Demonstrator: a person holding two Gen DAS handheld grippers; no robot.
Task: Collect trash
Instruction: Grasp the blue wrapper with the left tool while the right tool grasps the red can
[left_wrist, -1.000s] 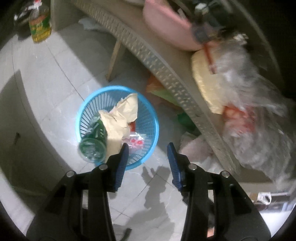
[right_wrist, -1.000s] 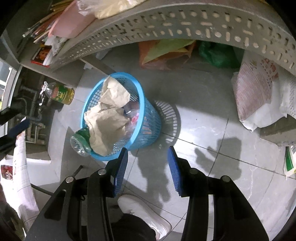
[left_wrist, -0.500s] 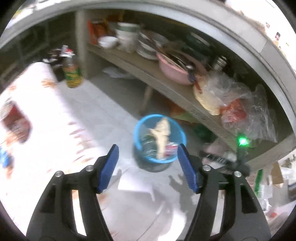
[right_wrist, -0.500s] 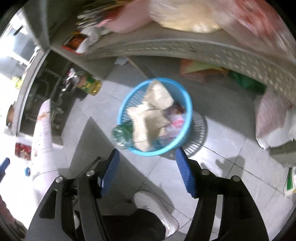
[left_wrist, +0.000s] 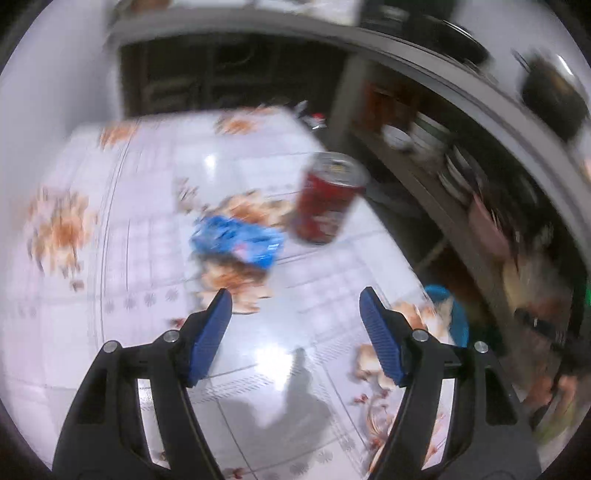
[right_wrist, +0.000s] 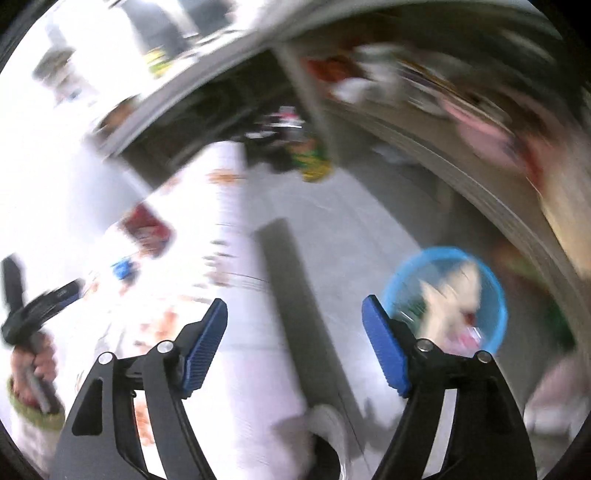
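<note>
Trash on table: we see a red can (left_wrist: 327, 201) standing upright on the floral tablecloth (left_wrist: 110, 229), with a crumpled blue wrapper (left_wrist: 236, 242) lying just beside it on the cloth.
Left gripper: our left gripper (left_wrist: 295, 334) hangs above the table with nothing between its blue pads (left_wrist: 208, 338); its jaws are opening, and both can and wrapper lie beyond the fingertips, untouched.
Right gripper: our right gripper (right_wrist: 295, 341) is likewise empty, its jaws opening, pointed down over the table edge and the grey floor (right_wrist: 369, 229).
Basket: we see the blue basket (right_wrist: 495, 291) on the floor beyond the right finger, holding crumpled paper (right_wrist: 454, 299) and other scraps too blurred to name; in the left view only its rim (left_wrist: 458, 321) peeks past the table edge.
Left hand: in the right view we see a hand (right_wrist: 33, 365) gripping the other tool's handle at the far left.
Shelves: bowls and plates (left_wrist: 443, 147) sit on shelves behind the table, heavily blurred.
Shoe: a white shoe (right_wrist: 328, 424) shows at the bottom of the right view.
</note>
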